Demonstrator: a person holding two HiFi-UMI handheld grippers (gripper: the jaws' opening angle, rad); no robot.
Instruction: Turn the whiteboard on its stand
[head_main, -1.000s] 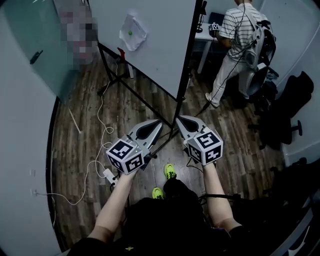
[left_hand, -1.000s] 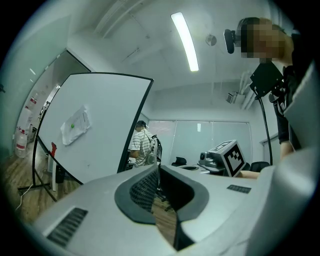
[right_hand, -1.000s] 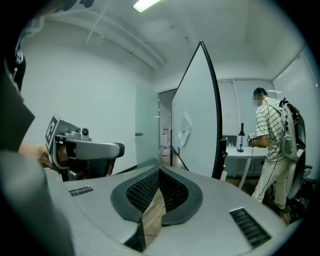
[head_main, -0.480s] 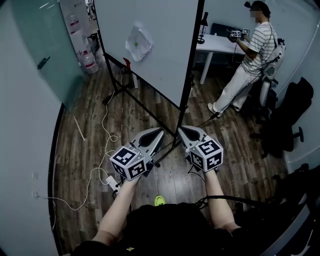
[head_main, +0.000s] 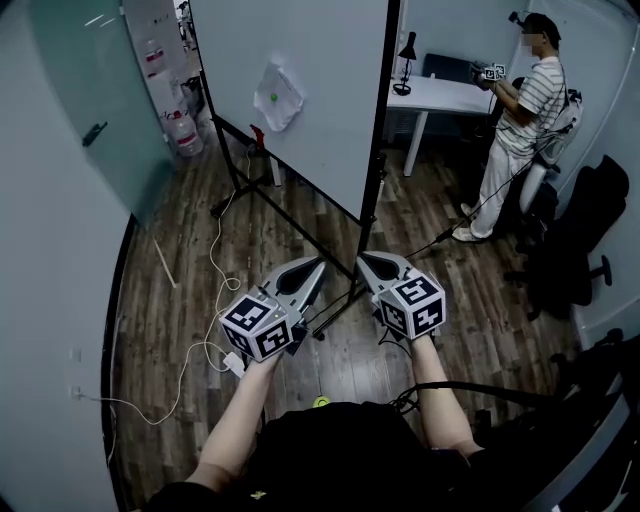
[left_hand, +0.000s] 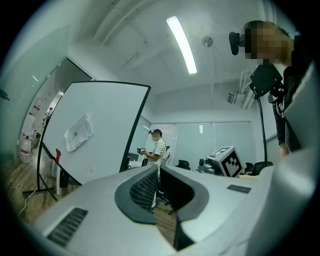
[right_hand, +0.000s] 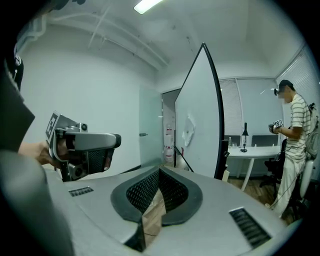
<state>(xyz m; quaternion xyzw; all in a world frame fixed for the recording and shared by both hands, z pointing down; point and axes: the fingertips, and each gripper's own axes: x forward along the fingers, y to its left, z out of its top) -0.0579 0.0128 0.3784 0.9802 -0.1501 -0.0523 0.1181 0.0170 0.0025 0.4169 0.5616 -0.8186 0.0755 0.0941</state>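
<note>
The whiteboard (head_main: 310, 90) stands upright in its black frame on a floor stand (head_main: 300, 215), with a sheet of paper (head_main: 278, 97) pinned to it by a green magnet. My left gripper (head_main: 318, 262) and right gripper (head_main: 362, 258) hover side by side just short of the stand's near leg, touching nothing. Both are shut and hold nothing. In the left gripper view the whiteboard (left_hand: 100, 130) is ahead to the left of the left gripper (left_hand: 159, 168). Seen from the right gripper (right_hand: 160, 170), the whiteboard (right_hand: 197, 115) shows nearly edge-on ahead.
A person in a striped shirt (head_main: 520, 130) stands at the back right by a white desk (head_main: 440, 95). Black office chairs (head_main: 570, 250) fill the right side. A white cable with a power strip (head_main: 232, 362) lies on the wooden floor at left, near a glass door (head_main: 90, 100).
The head view has tilted up, showing more of the whiteboard. The person at the back has stepped to the right. Both grippers stay shut and almost still.
</note>
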